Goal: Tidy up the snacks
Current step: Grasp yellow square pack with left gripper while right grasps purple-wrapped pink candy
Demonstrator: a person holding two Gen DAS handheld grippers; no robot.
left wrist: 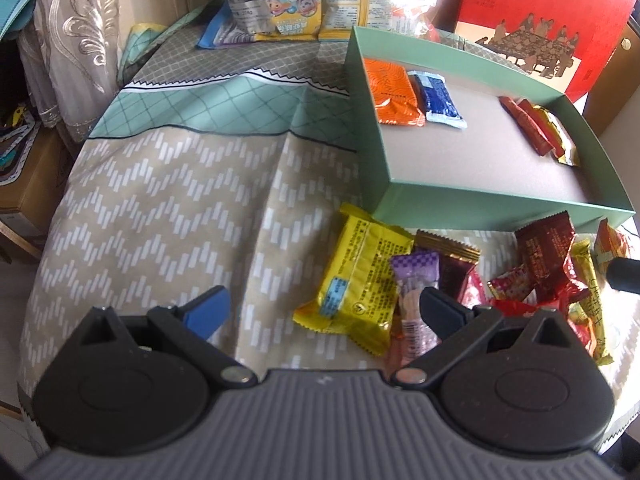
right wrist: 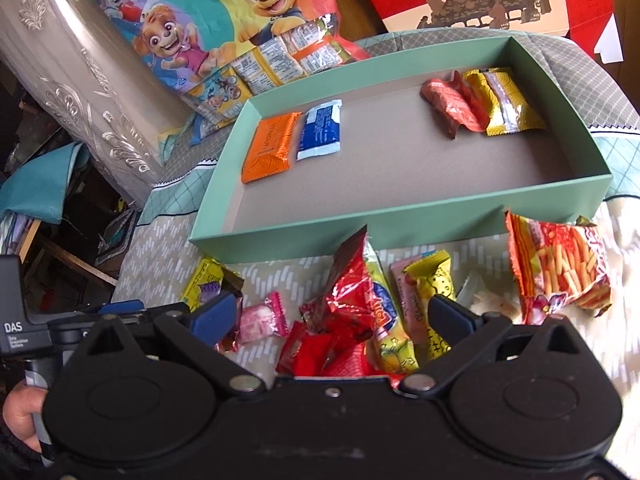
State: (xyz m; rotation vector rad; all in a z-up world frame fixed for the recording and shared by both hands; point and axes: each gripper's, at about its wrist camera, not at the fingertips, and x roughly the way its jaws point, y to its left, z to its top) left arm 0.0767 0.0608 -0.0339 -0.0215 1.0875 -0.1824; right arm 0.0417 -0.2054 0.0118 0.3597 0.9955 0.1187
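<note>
A green box (left wrist: 472, 204) (right wrist: 360, 228) holds an orange packet (left wrist: 394, 94) (right wrist: 272, 146), a blue packet (left wrist: 440, 100) (right wrist: 322, 130), red sticks (left wrist: 528, 124) (right wrist: 452, 108) and a gold packet (right wrist: 504, 100). Loose snacks lie in front of it: a yellow packet (left wrist: 360, 276), a purple candy (left wrist: 414, 280), red wrappers (right wrist: 344, 320), a fries bag (right wrist: 560, 268). My left gripper (left wrist: 324, 312) is open and empty, its right finger beside the purple candy. My right gripper (right wrist: 332, 316) is open and empty above the red wrappers.
A patterned cloth (left wrist: 180, 200) covers the surface. Cartoon snack bags (left wrist: 280, 4) (right wrist: 240, 40) lie behind the box. A red gift box (left wrist: 536, 12) stands at the back right. A curtain (left wrist: 72, 40) and clutter are on the left.
</note>
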